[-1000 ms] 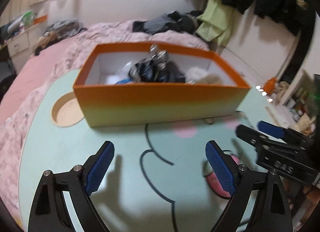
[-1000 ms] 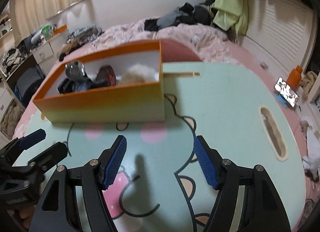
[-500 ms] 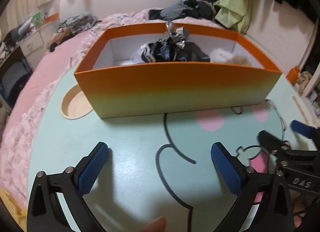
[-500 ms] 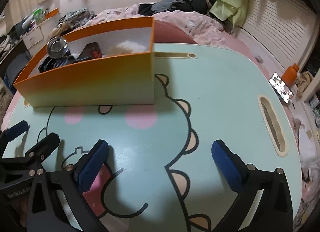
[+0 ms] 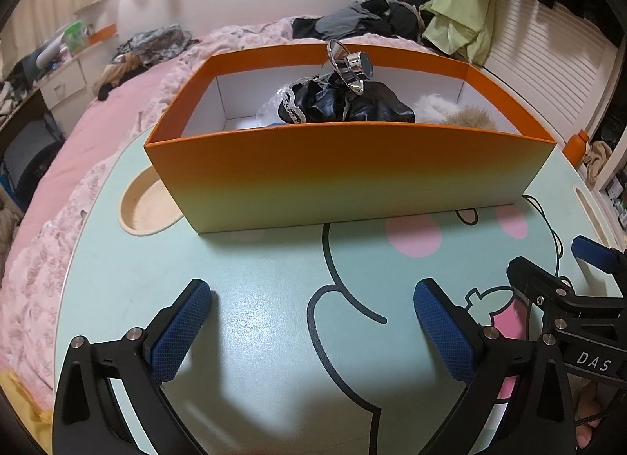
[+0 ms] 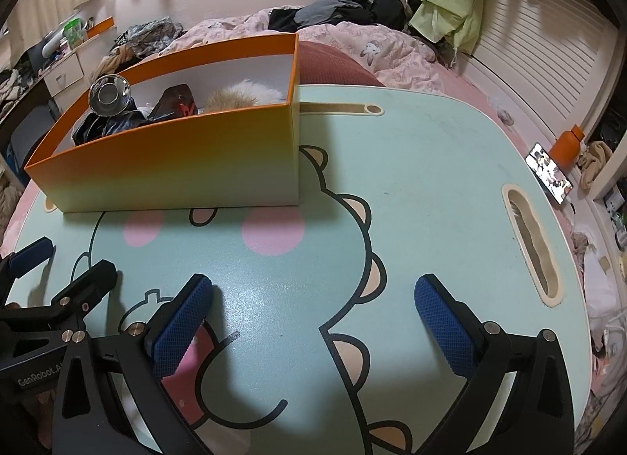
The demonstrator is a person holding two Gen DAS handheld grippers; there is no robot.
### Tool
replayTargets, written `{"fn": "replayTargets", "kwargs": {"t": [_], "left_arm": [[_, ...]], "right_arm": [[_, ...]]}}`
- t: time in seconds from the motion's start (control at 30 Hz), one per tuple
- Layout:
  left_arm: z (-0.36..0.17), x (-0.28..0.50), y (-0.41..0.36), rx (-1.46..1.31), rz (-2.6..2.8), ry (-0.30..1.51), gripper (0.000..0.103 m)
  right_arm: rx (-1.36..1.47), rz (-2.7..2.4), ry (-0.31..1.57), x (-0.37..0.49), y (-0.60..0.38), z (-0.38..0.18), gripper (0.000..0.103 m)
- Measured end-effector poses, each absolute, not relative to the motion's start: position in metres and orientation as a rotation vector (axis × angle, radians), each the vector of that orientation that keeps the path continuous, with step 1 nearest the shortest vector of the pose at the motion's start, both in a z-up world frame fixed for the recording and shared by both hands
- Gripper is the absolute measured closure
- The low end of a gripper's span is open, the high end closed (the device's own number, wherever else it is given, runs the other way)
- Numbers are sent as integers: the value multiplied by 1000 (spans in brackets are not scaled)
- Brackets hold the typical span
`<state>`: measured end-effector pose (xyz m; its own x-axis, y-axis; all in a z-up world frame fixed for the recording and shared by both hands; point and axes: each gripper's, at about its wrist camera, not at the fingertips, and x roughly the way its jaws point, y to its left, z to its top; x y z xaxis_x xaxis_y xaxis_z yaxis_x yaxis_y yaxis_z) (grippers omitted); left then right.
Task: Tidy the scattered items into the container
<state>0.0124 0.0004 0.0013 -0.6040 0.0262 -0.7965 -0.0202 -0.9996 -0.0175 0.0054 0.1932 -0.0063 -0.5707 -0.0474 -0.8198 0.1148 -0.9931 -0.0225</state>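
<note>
An orange box (image 5: 352,173) (image 6: 176,165) stands on the mint-green cartoon table (image 5: 274,298) (image 6: 411,188). Inside it lie a shiny metal piece (image 5: 348,67) (image 6: 109,95), black crumpled cloth (image 5: 352,106) (image 6: 113,122) and a furry item (image 5: 450,112) (image 6: 239,96). My left gripper (image 5: 311,308) stands open over bare tabletop in front of the box, nothing between its blue pads. My right gripper (image 6: 313,304) is open too, above the table to the right of the box, also empty. Each gripper shows at the edge of the other's view.
A round cup recess (image 5: 147,206) sits left of the box; a long slot (image 6: 529,243) and a pen groove (image 6: 341,108) mark the table's right and far side. A phone (image 6: 548,173) and orange bottle (image 6: 568,145) lie past the right edge. A pink bed with clothes lies behind.
Both grippers' jaws have opened wider, and both views have tilted down toward the table. The box and its contents have stayed put.
</note>
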Motion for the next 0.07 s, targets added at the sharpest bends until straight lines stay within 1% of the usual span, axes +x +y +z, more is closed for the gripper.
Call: {"fn": "replayTargets", "kwargs": {"t": [0.07], "left_arm": [[2, 13, 1, -1382, 2790, -10, 0]], "right_arm": [[1408, -2703, 112, 6, 193, -6, 0]]}}
